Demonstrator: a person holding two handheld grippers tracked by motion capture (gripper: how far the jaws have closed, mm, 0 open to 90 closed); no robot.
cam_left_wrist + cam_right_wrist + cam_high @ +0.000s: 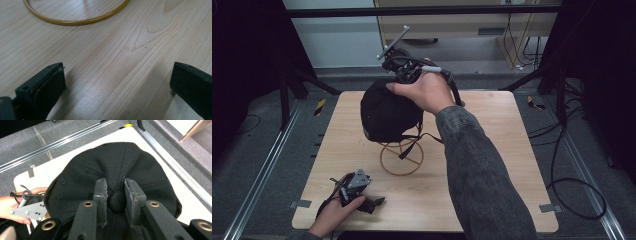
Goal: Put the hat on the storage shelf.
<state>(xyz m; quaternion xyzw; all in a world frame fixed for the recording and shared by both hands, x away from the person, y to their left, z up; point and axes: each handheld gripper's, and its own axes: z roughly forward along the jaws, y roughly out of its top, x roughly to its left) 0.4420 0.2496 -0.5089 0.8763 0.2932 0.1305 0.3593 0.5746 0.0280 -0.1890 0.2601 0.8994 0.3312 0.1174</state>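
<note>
Fingers of the left hand [334,212] rest the left gripper [373,204] on the desk [492,165], jaws released, out of the way. Beyond, the right gripper [117,201] pinches the black cap [387,112] by its crown button, steadying it atop the gold wire stand [401,159].

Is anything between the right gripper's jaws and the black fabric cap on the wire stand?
Nothing visible. The right gripper is already shut on the top button of the black fabric cap, which sits over the yellow wire stand; the pads press it directly.
</note>
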